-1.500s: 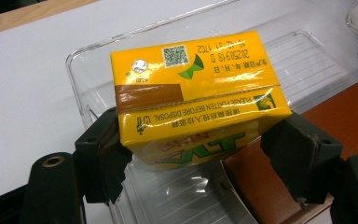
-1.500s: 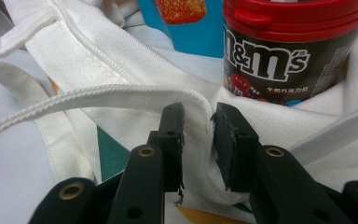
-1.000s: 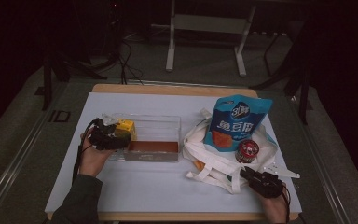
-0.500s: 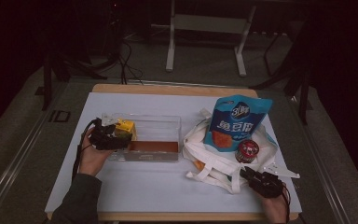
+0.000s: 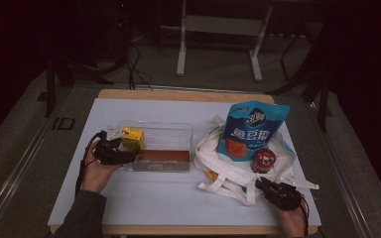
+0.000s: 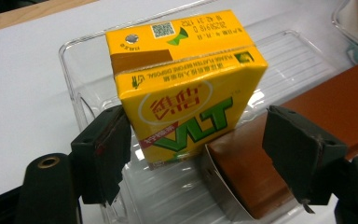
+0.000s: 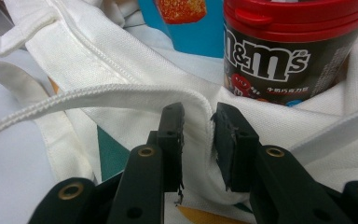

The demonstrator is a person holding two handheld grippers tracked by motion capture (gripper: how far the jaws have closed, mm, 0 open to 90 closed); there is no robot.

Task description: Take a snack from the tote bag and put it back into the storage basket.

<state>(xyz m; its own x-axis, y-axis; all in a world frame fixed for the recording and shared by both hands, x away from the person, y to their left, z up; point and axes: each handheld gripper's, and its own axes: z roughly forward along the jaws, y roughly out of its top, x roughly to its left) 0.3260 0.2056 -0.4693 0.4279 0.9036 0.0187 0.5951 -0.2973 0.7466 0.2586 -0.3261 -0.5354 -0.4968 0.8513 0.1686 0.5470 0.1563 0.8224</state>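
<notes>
A yellow VLT drink carton (image 6: 186, 88) stands tilted in the left end of a clear plastic bin (image 6: 84, 51), next to a flat brown box (image 6: 298, 121). My left gripper (image 6: 198, 140) is open, its jaws on either side of the carton's lower end, the right one well apart from it. From above, the left gripper (image 5: 129, 154) sits at the bin's (image 5: 178, 130) front left corner by the carton (image 5: 132, 137). My right gripper (image 7: 198, 121) is shut on a fold of the white tote bag's (image 7: 121, 56) rim. A red-lidded M&M's can (image 7: 284, 51) stands just beyond.
The tote bag (image 5: 223, 168) lies at the right of the white table with a blue snack bag (image 5: 250, 129) and the M&M's can (image 5: 263, 160) on it. The right gripper (image 5: 265, 184) is near the front right edge. The brown box (image 5: 163, 156) lies along the bin's front.
</notes>
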